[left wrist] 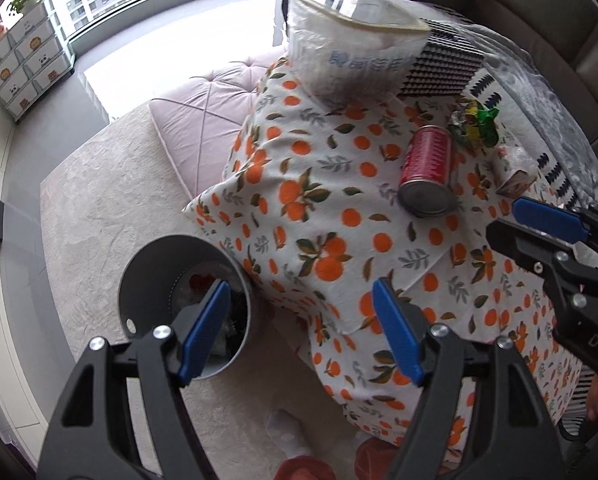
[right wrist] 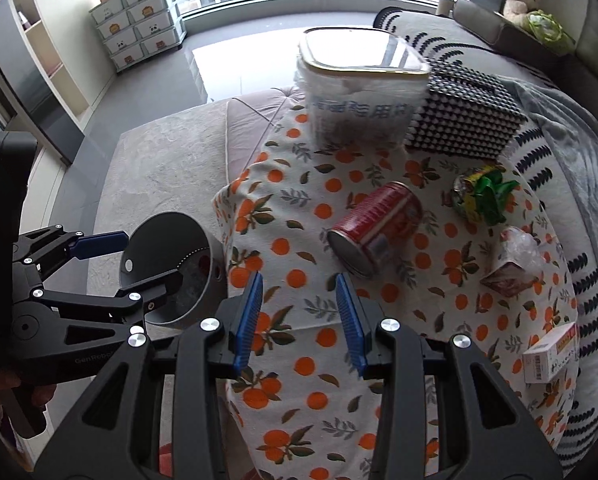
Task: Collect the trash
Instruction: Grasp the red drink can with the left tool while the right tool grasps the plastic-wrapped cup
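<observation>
Left gripper: blue pads spread, empty, over the grey round bin's rim.
Right gripper: pads part-spread, nothing between them.
Bin: on carpet, against the orange-print cloth's near-left edge.
Red metal can: lying mid-cloth.
Green crumpled wrapper: beyond the can, toward the right edge.
Clear plastic tub: far edge.

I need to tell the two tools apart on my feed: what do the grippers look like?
Both look alike: the left gripper and right gripper have black frames with triangular cutouts, silver bolts and ribbed blue pads on the jaws. Partial white lettering marks each body. No cables or sleeves show.
</observation>
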`<move>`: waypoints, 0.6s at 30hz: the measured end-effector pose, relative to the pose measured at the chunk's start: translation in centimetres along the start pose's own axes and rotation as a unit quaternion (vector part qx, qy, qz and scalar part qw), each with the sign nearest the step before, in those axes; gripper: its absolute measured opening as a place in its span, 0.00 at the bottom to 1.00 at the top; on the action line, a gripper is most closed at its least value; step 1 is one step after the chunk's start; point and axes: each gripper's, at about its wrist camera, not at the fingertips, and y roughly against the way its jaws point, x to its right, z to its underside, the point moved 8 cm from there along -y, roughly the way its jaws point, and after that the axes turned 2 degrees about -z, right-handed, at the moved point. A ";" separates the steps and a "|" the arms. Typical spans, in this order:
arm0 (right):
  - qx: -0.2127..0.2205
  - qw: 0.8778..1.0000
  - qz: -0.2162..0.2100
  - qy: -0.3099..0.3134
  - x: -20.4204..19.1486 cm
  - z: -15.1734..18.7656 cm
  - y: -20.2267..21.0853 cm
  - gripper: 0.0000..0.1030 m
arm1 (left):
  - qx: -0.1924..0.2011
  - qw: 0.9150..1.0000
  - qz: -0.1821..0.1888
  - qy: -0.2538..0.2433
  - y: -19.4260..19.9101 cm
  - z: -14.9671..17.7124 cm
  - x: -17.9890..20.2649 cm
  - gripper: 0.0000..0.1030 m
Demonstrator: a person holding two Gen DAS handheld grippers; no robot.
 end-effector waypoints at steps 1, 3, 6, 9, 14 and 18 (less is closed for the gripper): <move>0.002 1.000 0.005 -0.008 1.1 0.2 0.4 0.36 | 0.002 1.000 0.003 -0.007 0.1 -0.5 1.0 0.72; 0.005 1.000 0.013 -0.022 3.2 0.6 1.2 0.36 | 0.004 1.000 0.007 -0.021 0.1 -1.4 3.2 0.72; 0.007 0.999 0.025 -0.041 6.3 1.3 2.1 0.36 | 0.005 0.999 0.013 -0.038 0.0 -2.4 6.0 0.72; 0.009 0.998 0.036 -0.059 9.5 1.9 2.8 0.36 | 0.007 0.998 0.014 -0.054 -0.2 -3.3 8.7 0.72; 0.024 0.994 0.059 -0.085 14.0 2.0 3.8 0.54 | 0.017 0.998 0.016 -0.065 -1.0 -5.1 12.1 0.72; 0.038 0.991 0.071 -0.104 16.8 1.5 3.7 0.61 | 0.023 0.997 0.015 -0.075 -2.3 -6.7 13.7 0.72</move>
